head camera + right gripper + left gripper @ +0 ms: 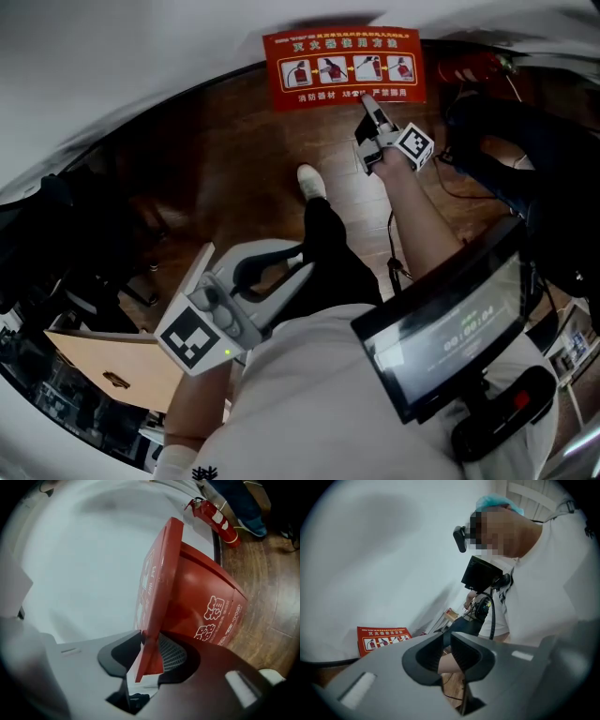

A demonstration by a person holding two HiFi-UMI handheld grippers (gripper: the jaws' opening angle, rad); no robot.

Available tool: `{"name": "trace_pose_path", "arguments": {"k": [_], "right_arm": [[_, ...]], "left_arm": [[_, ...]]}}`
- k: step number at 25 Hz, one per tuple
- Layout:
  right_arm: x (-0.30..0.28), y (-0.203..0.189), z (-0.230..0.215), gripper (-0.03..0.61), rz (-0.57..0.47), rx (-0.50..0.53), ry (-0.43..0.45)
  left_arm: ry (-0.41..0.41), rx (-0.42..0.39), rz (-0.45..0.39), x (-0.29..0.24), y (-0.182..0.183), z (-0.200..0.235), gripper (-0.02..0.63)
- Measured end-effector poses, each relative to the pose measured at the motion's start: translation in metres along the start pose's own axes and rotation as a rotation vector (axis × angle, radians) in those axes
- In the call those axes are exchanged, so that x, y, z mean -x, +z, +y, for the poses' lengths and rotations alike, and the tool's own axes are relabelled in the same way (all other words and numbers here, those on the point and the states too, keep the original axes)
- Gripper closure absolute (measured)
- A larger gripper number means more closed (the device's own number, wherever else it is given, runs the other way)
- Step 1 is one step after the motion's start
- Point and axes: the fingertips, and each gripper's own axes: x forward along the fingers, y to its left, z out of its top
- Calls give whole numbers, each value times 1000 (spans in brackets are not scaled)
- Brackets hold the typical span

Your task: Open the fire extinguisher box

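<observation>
- Right tongs (152, 657) (368, 105): closed on the lower edge of the red metal lid (161, 573). The lid edge sits between the two dark ribbed pads, and the arm is stretched forward from the body.
- Red fire extinguisher box with white characters on its side (208, 602): stands on the brown wooden floor (262, 588) against the pale wall (84, 559). Its lid is lifted clear of the body and tilted, hinged at the far end.
- Lid's printed face (342, 67): in the head view it shows four white instruction panels. It also appears low in the left gripper view (383, 639).
- Left tongs (445, 641) (298, 261): drawn in to a thin slit and gripping nothing, held close to the person's torso, well apart from the box.
- Red cylindrical fire extinguisher (214, 520) (469, 67): lies on the floor by the wall, beyond the box.
</observation>
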Motion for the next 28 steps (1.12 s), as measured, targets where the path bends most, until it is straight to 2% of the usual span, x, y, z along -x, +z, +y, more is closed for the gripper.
{"name": "trace_pose_path", "arguments": {"k": [6, 14, 21, 28], "right_arm": [[12, 1, 39, 494, -9, -34, 47], [7, 23, 109, 488, -66, 2, 195], [-43, 77, 172, 517, -117, 89, 274], [-100, 119, 202, 522, -155, 119, 257]], "left_arm": [[-27, 6, -23, -2, 1, -1, 568], [-37, -12, -43, 4, -17, -1, 568], [-7, 1, -68, 4, -2, 6, 568], [65, 15, -112, 17, 23, 24, 567]]}}
